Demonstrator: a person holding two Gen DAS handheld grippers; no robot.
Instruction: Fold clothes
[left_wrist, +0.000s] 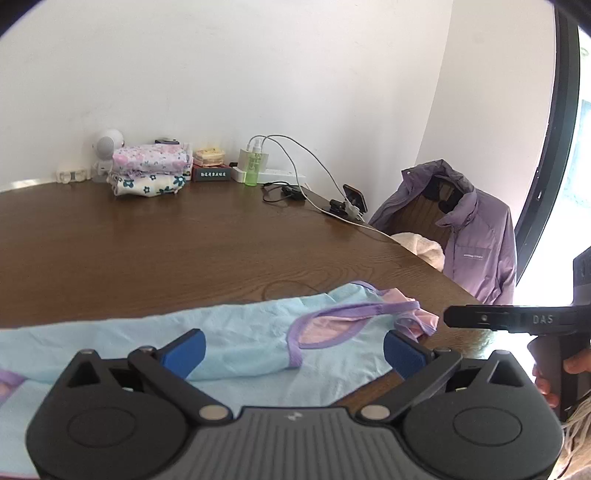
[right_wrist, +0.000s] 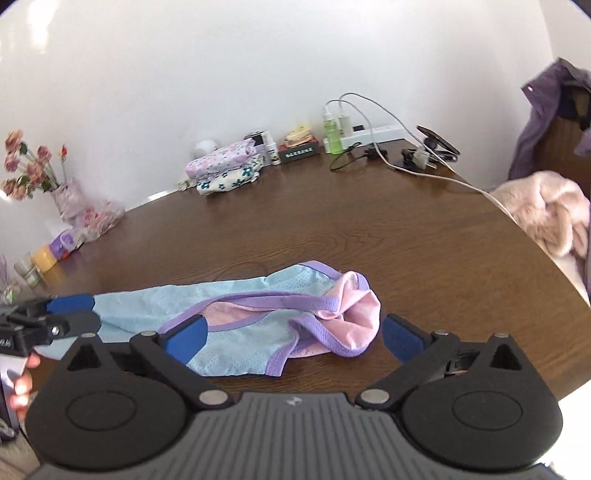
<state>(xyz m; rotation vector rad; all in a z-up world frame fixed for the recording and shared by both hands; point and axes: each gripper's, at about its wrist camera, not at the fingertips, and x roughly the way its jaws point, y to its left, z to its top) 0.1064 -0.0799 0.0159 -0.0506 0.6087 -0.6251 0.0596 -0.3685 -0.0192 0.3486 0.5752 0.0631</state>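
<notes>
- Dark wooden table against a white wall.
- Light blue garment with purple trim and pink lining, lying crumpled at the near edge.
- Left gripper spread wide just above the blue cloth, pinching nothing.
- Right gripper likewise wide apart over the garment, gripping nothing.
- Folded floral clothes stacked far back.
- Vase at far left, filled with pink flowers.

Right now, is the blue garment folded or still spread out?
Partly folded: the blue garment lies bunched on the table, its pink lining turned out at one end. Not a finished fold.
</notes>
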